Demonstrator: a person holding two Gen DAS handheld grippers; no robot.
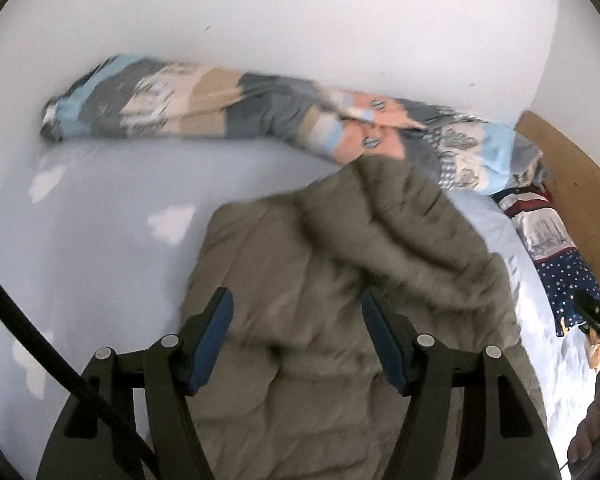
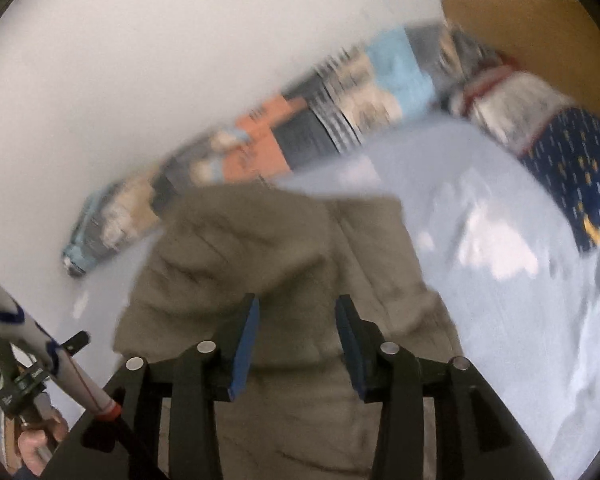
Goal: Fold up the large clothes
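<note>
A: Left tool [image 1: 296, 312] — blue pads [image 1: 216, 340] apart, nothing pinched. It hangs over the olive-brown quilted coat [image 1: 320, 248], and the cloth under the gap looks loose.

B: Right tool [image 2: 296, 320]?

A: Same, blue pads [image 2: 246, 344] spread, coat [image 2: 260, 248] below and between them, not clamped. Both views are motion-blurred, so I can't tell whether a pad brushes the fabric.

B: Where's the coat sitting?

A: On the bed [image 1: 100, 248], on the pale blue sheet with white cloud shapes. It runs from the near edge toward the wall [image 1: 300, 20]. The far end is bunched and humped up, with a fold thrown over itself.

B: Anything past it?

A: Rolled patchwork quilt [image 1: 220, 104] along the far edge of the bed against the wall, in blue, grey, beige and salmon patches. The coat's top overlaps its lower edge in the left wrist view; whether they touch is unclear.

B: Right side of the bed?

A: Navy starred bedding [image 1: 568, 280] piled against a wooden headboard [image 1: 572, 168].

B: Person visible?

A: Fingers of a hand [image 2: 36, 440] at the bottom-left of the right wrist view, gripping a handle. A black cable [image 1: 40, 340] crosses the left wrist view's lower-left.
</note>
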